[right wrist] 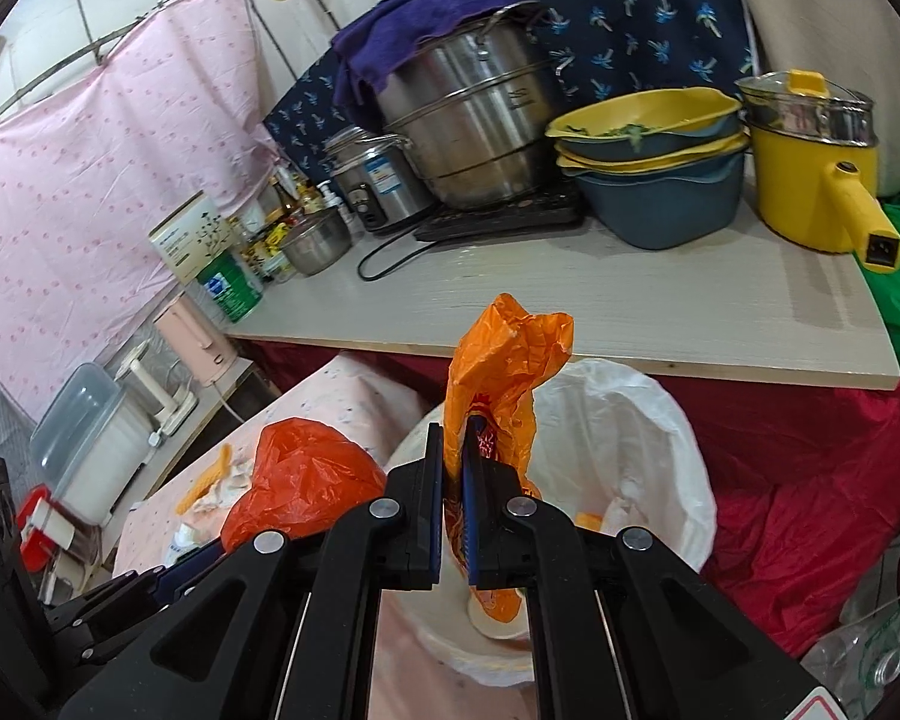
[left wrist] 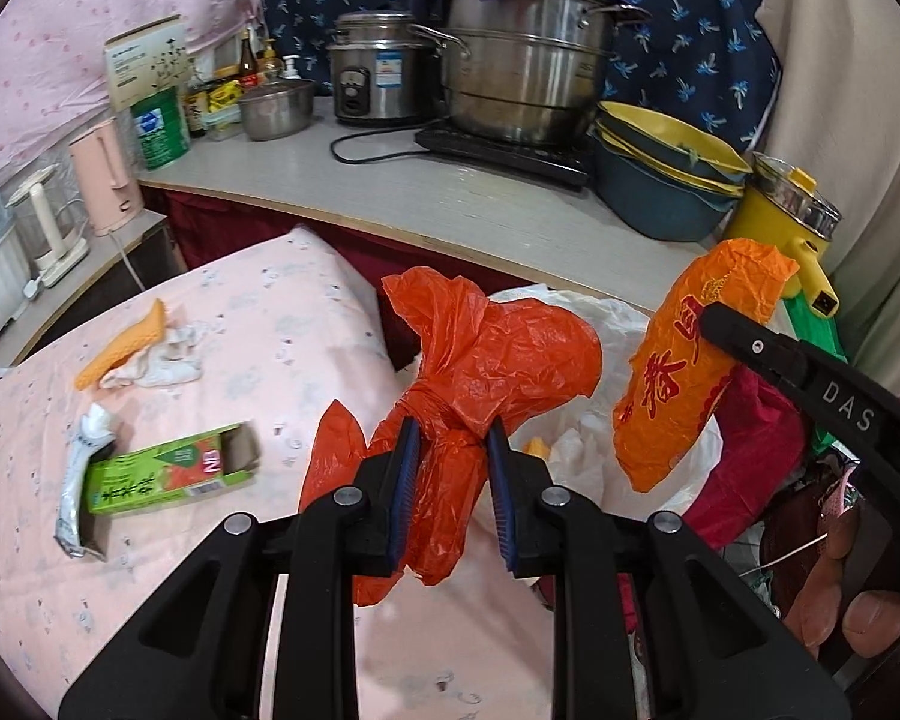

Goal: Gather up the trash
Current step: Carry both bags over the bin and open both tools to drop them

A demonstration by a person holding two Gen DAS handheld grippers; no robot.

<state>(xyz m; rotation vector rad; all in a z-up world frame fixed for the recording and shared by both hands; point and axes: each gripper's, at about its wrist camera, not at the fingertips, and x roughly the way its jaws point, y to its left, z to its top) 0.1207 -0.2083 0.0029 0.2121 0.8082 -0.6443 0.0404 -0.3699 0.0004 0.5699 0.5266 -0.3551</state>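
Observation:
My left gripper (left wrist: 453, 438) is shut on a knotted red-orange plastic bag (left wrist: 498, 354), held beside the white-lined trash bin (left wrist: 600, 312). My right gripper (right wrist: 452, 429) is shut on an orange plastic bag with red print (right wrist: 504, 360), held over the bin's (right wrist: 630, 420) open mouth. That orange bag also shows in the left wrist view (left wrist: 684, 372), with the right gripper's finger (left wrist: 750, 342) on it. The red-orange bag shows in the right wrist view (right wrist: 306, 474). On the pink cloth (left wrist: 282, 324) lie a green carton (left wrist: 168, 468), a foil wrapper (left wrist: 78, 480), and an orange cloth with tissue (left wrist: 144, 354).
A counter (left wrist: 450, 204) behind the bin holds a large steel pot (left wrist: 528, 60), a rice cooker (left wrist: 378, 72), stacked blue and yellow basins (left wrist: 660, 174) and a yellow electric pot (right wrist: 810, 180). A pink kettle (left wrist: 105, 174) stands at the left. Red cloth (right wrist: 810, 480) lies to the right of the bin.

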